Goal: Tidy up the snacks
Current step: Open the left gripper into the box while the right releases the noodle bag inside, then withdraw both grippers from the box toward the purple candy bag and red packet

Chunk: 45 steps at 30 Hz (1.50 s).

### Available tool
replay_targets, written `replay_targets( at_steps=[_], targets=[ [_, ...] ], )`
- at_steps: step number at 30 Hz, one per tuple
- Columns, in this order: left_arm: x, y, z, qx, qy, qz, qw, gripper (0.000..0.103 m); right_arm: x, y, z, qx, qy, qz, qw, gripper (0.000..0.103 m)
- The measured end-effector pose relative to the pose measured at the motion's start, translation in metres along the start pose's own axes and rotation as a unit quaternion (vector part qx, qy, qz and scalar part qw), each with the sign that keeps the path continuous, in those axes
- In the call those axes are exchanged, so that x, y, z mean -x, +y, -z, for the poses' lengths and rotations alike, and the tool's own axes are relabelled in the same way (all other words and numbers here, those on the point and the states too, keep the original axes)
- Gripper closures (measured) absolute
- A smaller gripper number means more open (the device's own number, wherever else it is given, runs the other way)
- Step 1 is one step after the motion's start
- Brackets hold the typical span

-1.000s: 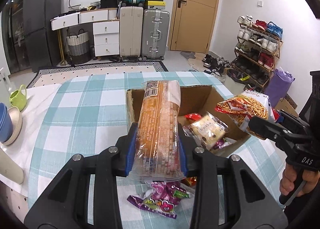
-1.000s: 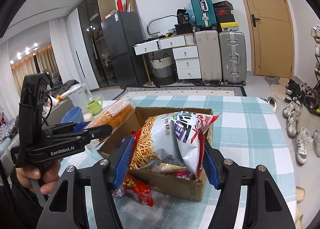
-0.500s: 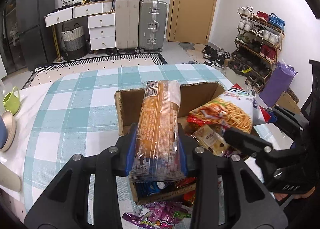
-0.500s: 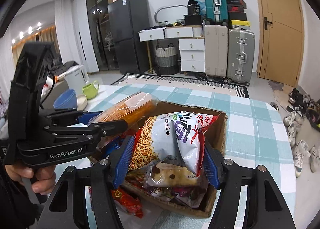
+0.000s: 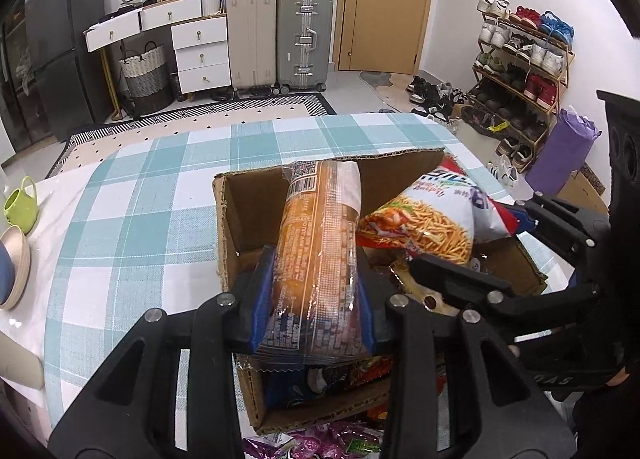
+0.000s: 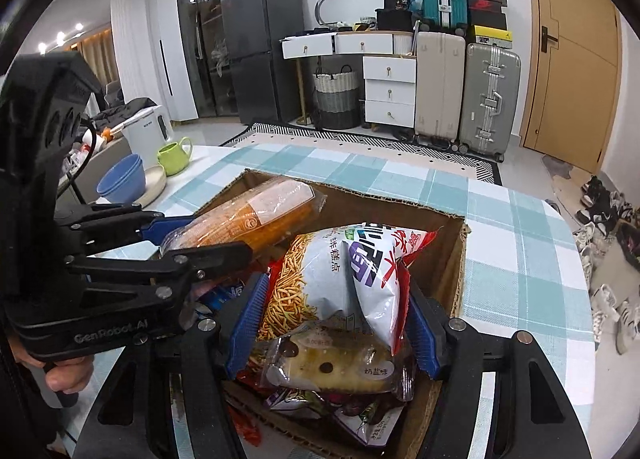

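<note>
Both snacks hang over the open brown cardboard box [image 5: 248, 215] at frame centre; the left gripper [image 5: 316, 291] clamps the long orange clear-wrapped biscuit pack [image 5: 320, 243]; the right gripper [image 6: 332, 319] pinches the white-and-red noodle-stick crisp bag [image 6: 340, 271]; next, I judge, lower and release inside

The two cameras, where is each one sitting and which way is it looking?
Left wrist: sits on the left gripper, looking down along its fingers at the orange packet it clamps above the cardboard box; the right gripper shows too.
Right wrist: sits on the right gripper, looking down at the noodle-snack bag it grips over the box; the left gripper and a hand show.
Shared: box, both snacks, checked tablecloth, suitcases.
</note>
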<state>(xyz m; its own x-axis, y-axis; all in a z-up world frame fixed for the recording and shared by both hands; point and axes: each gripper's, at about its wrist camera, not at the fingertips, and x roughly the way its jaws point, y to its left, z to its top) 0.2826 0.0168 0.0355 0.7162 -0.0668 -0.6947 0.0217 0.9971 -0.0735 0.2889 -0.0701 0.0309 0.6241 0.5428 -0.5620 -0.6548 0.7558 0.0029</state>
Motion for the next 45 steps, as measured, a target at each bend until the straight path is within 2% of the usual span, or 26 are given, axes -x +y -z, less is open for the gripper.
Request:
replay_targets(
  at_steps=[5,14,17,21,26,28,35,45],
  targets=[
    [-0.013,-0.002,0.003,-0.004,0.016,-0.002,0.9999,0.071,0.000,-0.004,-0.001,0.005,-0.003,0.011,1.000,0.035],
    [-0.010,-0.004,0.008,-0.006,0.013,-0.001,0.9999,0.068,0.022,-0.010,0.007,-0.004,-0.019,0.009,1.000,0.026],
    [-0.001,-0.002,0.011,-0.003,0.010,0.003,0.9999,0.056,0.038,-0.006,0.013,-0.004,-0.034,0.022,0.999,0.013],
    [0.022,-0.003,0.015,0.001,-0.008,0.018,0.9998,0.025,0.058,-0.007,0.019,-0.019,-0.047,0.033,0.998,0.002],
    [0.053,-0.004,0.026,-0.003,-0.032,0.000,0.9995,0.013,0.083,-0.010,0.033,-0.056,-0.058,0.049,0.996,0.001],
    [0.065,0.001,0.032,0.005,-0.039,0.003,0.9992,0.002,0.091,-0.012,0.040,-0.074,-0.062,0.047,0.994,0.001],
    [0.097,0.018,0.069,0.023,-0.045,0.002,0.9987,0.001,0.100,-0.008,0.066,-0.119,-0.056,0.039,0.991,0.001],
    [0.093,0.036,0.114,0.027,-0.018,-0.013,0.9994,0.001,0.089,0.014,0.089,-0.118,-0.035,0.036,0.992,0.001]
  ],
)
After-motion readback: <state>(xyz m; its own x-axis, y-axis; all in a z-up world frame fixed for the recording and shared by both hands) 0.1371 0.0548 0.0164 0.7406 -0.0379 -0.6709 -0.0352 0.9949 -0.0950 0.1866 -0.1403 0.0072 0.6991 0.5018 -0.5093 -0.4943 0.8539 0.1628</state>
